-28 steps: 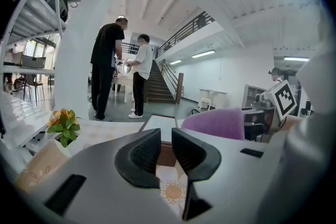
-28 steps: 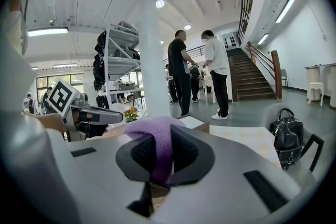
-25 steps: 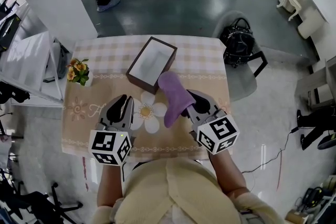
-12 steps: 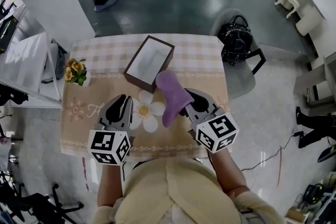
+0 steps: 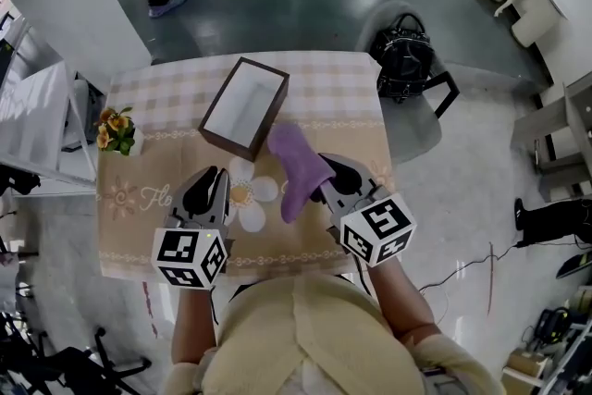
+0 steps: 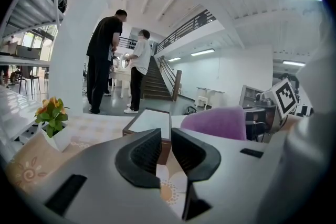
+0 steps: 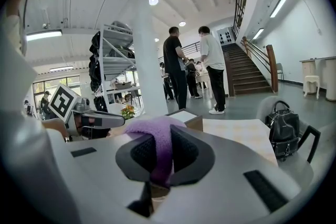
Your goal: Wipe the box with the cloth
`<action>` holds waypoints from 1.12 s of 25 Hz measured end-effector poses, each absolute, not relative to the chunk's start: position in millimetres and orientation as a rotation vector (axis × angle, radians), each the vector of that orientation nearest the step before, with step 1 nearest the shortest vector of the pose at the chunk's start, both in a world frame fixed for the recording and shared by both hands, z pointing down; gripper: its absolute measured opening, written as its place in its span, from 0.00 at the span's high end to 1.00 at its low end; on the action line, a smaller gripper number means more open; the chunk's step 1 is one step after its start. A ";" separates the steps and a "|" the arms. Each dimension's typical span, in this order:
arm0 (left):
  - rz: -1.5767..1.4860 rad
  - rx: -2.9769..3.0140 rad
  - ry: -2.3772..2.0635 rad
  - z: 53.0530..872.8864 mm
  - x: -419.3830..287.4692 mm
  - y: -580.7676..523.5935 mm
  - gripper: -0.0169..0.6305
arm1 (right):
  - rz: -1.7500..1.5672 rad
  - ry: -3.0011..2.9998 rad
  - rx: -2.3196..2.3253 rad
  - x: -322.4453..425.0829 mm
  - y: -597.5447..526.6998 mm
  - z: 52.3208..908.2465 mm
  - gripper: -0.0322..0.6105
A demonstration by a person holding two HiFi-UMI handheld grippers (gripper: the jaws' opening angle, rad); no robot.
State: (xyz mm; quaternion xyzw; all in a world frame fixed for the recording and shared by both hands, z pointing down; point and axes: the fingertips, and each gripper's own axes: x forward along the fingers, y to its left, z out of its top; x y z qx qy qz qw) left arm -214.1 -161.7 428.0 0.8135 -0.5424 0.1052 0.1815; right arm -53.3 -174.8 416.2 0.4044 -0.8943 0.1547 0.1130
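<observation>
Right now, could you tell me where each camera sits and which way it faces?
Head view: on the person's head, looking steeply down at the table, box and cloth; the left gripper, right gripper, forearms and chest show.
Left gripper view: on the left gripper, looking along its empty, slightly parted jaws toward the box.
Right gripper view: on the right gripper, looking along jaws shut on the cloth toward the box.
Shared: all three show box and cloth; each gripper view also catches the other gripper.

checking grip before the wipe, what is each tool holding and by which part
Right tool: shut on the purple cloth, pinching a fold at its side edge. Left tool: nothing, jaws slightly apart.
</observation>
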 end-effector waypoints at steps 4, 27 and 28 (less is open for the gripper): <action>0.320 2.275 -1.516 439.7 -210.1 -164.7 0.86 | 0.470 -2.608 1.197 -45.9 -176.6 421.4 0.88; 0.824 2.279 -1.539 547.6 -219.7 -133.5 0.89 | 0.407 -2.566 1.098 59.0 -137.5 517.4 0.88; 0.821 2.274 -1.538 548.8 -219.6 -133.5 0.89 | 0.381 -2.575 1.106 58.3 -136.7 517.6 0.88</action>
